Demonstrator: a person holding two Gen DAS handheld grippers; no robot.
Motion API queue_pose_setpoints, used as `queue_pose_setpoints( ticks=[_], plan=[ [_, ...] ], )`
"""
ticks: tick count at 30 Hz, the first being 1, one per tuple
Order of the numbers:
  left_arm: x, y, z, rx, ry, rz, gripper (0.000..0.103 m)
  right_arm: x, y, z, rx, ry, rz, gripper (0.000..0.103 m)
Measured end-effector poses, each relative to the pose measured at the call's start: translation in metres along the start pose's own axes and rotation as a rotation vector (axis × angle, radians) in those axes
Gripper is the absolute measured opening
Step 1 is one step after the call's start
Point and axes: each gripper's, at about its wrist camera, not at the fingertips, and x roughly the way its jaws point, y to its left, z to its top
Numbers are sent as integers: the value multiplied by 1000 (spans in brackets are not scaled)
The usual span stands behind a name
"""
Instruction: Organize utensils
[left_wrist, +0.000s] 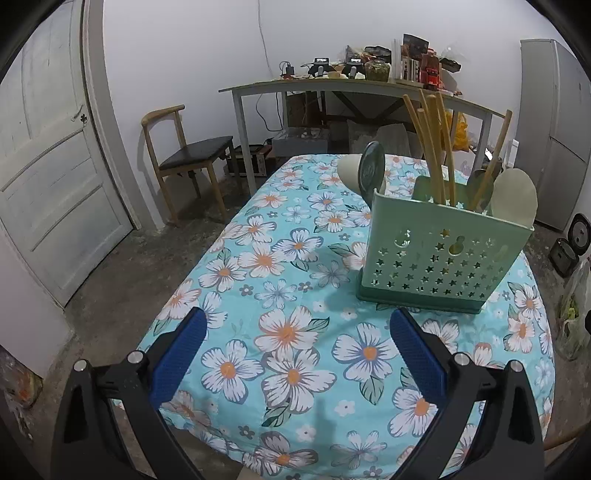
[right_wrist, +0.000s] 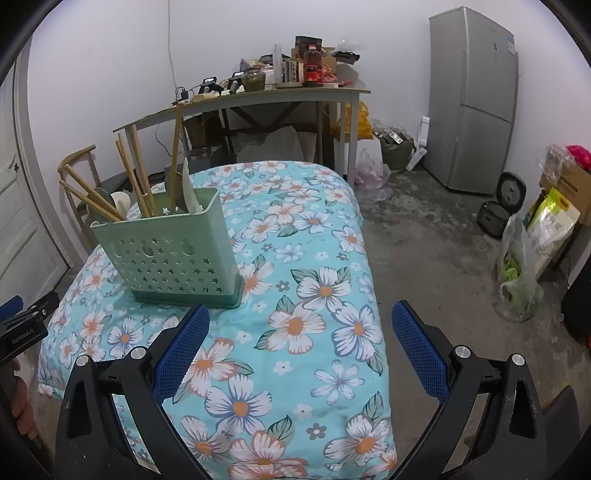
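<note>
Both tools, left (left_wrist: 297, 332) and right (right_wrist: 301, 328), spread wide, holding nothing above the tablecloth (left_wrist: 291, 258).

1. This was a lived-in home, a plain room used for eating and storage.
2. A flowered tablecloth (left_wrist: 295, 258) covered the counter, with a green utensil holder (right_wrist: 173, 254) on it.
3. A grey fridge (right_wrist: 474, 99) stood in the far corner.
4. A wooden chair (left_wrist: 184, 155) sat beside a white panelled door (left_wrist: 48, 166).
5. A side table (right_wrist: 258, 99) against the wall carried jars, bottles and chargers.
6. Grocery bags (right_wrist: 517, 273) and a rice cooker (right_wrist: 511, 190) sat on the bare concrete floor (right_wrist: 436, 236).
</note>
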Motion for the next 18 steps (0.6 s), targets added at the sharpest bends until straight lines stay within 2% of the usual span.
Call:
queue_pose_setpoints(
  ticks=[18],
  plan=[
    [0, 2, 0, -13, 13, 6, 97, 0, 3, 0, -6, -5, 9, 95]
  ],
)
